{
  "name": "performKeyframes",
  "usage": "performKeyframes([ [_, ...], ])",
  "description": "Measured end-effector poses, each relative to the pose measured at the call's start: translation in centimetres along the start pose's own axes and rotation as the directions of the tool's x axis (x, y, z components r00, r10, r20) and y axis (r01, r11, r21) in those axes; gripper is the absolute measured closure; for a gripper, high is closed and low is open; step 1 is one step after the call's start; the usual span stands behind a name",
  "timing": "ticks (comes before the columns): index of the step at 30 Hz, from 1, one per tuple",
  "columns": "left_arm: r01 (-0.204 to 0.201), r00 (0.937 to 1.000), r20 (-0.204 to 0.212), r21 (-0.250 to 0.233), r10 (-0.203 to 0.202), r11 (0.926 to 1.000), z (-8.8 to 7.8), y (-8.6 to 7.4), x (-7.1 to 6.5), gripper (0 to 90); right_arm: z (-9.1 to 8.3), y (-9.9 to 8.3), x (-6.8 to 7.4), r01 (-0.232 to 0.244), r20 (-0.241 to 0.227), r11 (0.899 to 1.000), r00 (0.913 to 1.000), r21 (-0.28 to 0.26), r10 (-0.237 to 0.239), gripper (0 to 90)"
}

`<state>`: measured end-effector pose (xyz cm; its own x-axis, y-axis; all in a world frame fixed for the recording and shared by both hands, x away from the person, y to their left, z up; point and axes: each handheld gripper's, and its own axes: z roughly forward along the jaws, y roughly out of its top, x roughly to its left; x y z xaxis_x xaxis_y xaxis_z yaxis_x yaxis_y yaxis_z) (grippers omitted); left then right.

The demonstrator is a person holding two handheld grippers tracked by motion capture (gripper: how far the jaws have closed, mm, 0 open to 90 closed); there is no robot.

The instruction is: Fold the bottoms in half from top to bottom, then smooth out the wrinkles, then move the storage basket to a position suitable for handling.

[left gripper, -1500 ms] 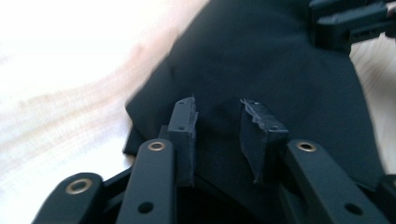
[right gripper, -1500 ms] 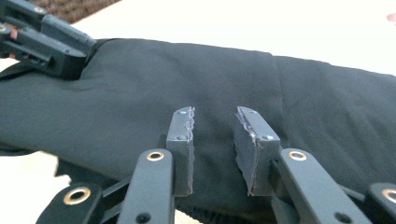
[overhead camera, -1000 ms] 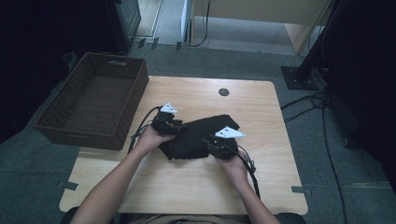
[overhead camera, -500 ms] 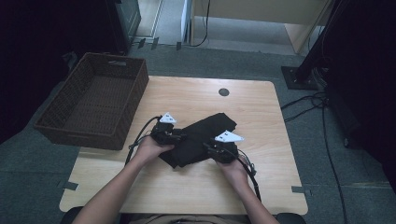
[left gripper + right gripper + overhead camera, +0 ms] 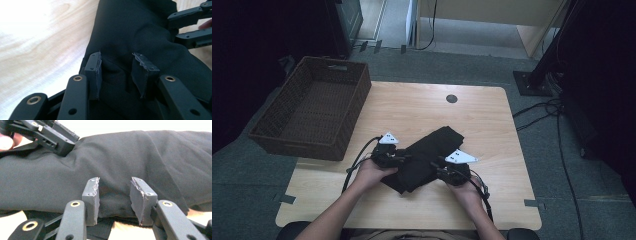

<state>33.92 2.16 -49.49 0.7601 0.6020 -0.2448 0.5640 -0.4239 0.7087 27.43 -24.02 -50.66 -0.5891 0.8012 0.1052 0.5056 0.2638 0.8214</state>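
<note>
A black cloth (image 5: 428,154) lies folded in a long diagonal band on the wooden table (image 5: 422,112). My left gripper (image 5: 404,159) sits at the band's left edge. In the left gripper view a bunched fold of cloth (image 5: 130,30) is pinched between my left gripper's (image 5: 116,63) pads. My right gripper (image 5: 440,172) is at the near right edge. In the right gripper view my right gripper (image 5: 113,188) clamps the thick folded rim of the cloth (image 5: 130,157). Both grippers rest low on the table, facing each other across the cloth.
A dark wicker basket (image 5: 302,147) stands empty past the table's left edge. A small black round cap (image 5: 451,98) is set in the tabletop at the back. Cables (image 5: 557,115) run over the floor at the right, near a stand's foot (image 5: 532,82).
Both hands have drawn back toward the near edge, the left one farther. The cloth came with them and now lies as a narrower diagonal band.
</note>
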Motion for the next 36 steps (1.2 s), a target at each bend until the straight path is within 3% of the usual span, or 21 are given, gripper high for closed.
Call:
performKeyframes([
  [5,-0.008,0.9999,-0.012,-0.003,0.008,1.0,-0.2,-0.1,-0.6,58.1,-0.4,-0.2,-0.2,-0.015,-0.012,1.0,0.9998,-0.001,0.015,59.1],
  [13,-0.018,0.9998,-0.007,-0.007,0.018,0.9998,-0.6,0.3,-0.4,53.3,-0.2,-0.2,-0.4,-0.014,-0.02,1.0,0.9997,-0.001,0.014,58.9],
  [17,-0.015,0.9999,-0.001,-0.033,0.015,0.9993,-1.2,0.7,-0.2,51.6,-0.2,-0.1,-0.4,-0.013,-0.021,1.0,0.9997,0.0,0.013,58.9],
  [26,0.007,0.9999,-0.012,-0.032,-0.008,0.9995,-2.0,1.0,1.3,48.6,-0.1,-0.1,-0.5,-0.015,-0.024,1.0,0.9996,0.0,0.015,58.9],
  [28,-0.008,0.9997,-0.025,-0.031,0.007,0.9995,-2.1,1.5,1.9,48.6,-0.1,0.0,-0.4,-0.014,-0.021,1.0,0.9997,0.004,0.014,58.9],
  [32,0.008,0.9995,-0.03,-0.025,-0.008,0.9997,-2.2,2.3,3.1,49.0,-0.1,0.1,-0.4,-0.014,-0.022,1.0,0.9996,0.006,0.014,58.9],
  [36,-0.007,0.9986,-0.053,0.004,0.007,1.0,-2.4,3.3,4.1,49.9,0.0,0.1,-0.4,-0.016,-0.02,1.0,0.9997,0.004,0.016,58.9],
])
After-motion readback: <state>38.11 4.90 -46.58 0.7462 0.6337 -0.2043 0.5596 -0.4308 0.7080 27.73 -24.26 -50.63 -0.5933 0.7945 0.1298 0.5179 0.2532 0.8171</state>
